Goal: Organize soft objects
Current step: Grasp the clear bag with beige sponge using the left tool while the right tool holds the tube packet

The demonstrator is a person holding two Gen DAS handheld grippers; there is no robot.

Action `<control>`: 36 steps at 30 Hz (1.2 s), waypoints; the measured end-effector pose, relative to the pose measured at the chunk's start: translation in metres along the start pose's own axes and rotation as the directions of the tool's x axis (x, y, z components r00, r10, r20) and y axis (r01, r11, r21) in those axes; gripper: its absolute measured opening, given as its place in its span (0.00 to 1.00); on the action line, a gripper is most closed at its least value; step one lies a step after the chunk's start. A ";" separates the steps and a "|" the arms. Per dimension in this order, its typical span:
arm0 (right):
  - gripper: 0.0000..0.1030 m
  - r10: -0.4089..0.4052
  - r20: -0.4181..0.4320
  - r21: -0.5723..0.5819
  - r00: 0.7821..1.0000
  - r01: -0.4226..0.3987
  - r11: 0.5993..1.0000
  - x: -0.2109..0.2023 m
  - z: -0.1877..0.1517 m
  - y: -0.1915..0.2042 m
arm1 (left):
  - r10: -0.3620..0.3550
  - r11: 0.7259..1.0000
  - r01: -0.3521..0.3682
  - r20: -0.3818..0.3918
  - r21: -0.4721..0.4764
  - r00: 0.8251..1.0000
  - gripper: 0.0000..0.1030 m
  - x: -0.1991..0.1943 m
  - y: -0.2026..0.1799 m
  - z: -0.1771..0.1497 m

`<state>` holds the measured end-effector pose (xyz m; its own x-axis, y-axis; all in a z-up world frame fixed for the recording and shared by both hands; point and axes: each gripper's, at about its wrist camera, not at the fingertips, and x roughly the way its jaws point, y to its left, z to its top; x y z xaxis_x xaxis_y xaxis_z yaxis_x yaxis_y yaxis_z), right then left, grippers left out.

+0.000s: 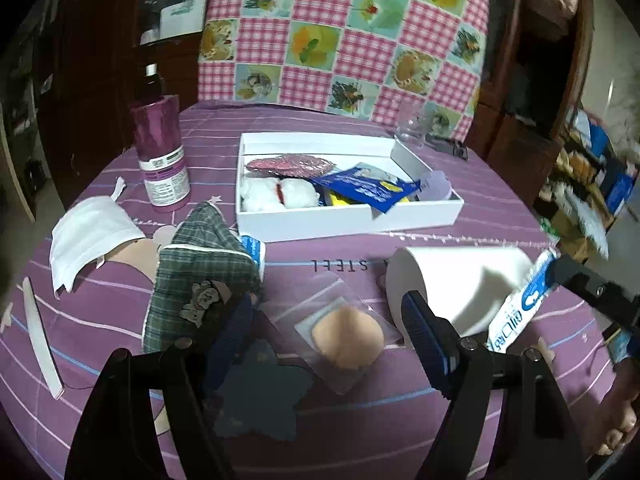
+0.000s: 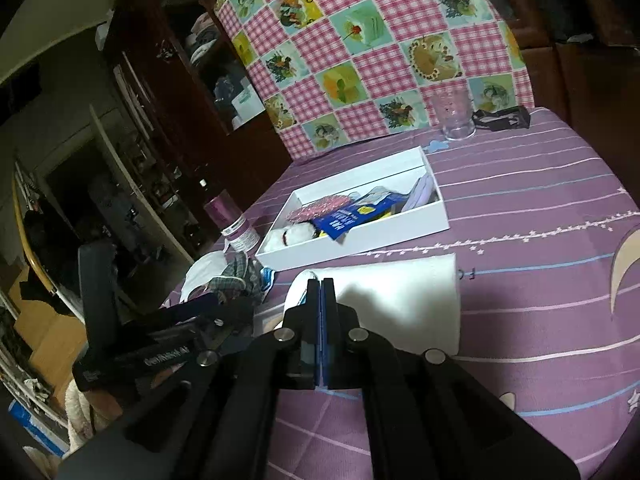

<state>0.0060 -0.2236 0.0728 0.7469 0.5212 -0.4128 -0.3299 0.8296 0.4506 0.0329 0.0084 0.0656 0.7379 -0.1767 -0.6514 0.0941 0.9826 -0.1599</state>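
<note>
**A:** Bench point(image 1: 400, 412) first: why does the white box point(image 1: 348, 224) stand in the far middle?

**B:** I think it is the collecting place. Cotton balls, a pink pad and a blue packet already lie inside. Its near wall is low, so things can go in from the near side.

**A:** And the paper roll point(image 1: 460, 280)?

**B:** It lies on its side, near right, just before the box. It partly closes the way on the right. The checked pouch point(image 1: 200, 272) does the same on the left, but between them there is an open lane to the box.

**A:** Where is the sponge puff point(image 1: 346, 336)?

**B:** In its clear packet, flat on the bench, close in front. The left tool point(image 1: 326, 304) is wide open, one finger on each side of the puff, and neither pad is pressing it. I judge it is preparing to take it.

**A:** The right tool point(image 2: 320, 282)?

**B:** Closed tight. In the left view a white-blue tube point(image 1: 520, 308) hangs from its tip over the roll, so I judge it is pinched by its flat end. The right view hides this.
</note>
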 end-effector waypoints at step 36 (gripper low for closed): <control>0.01 -0.018 -0.026 0.028 1.000 0.018 0.999 -0.004 0.002 -0.008 | 0.075 0.987 -0.045 -0.193 0.155 0.978 0.39 0.054 -0.025 -0.025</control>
<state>0.0071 -0.2326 0.0722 0.7375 0.5116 -0.4409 -0.2997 0.8330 0.4651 0.0543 -0.0274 0.0158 0.6001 -0.1099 -0.7924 0.1628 0.9866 -0.0136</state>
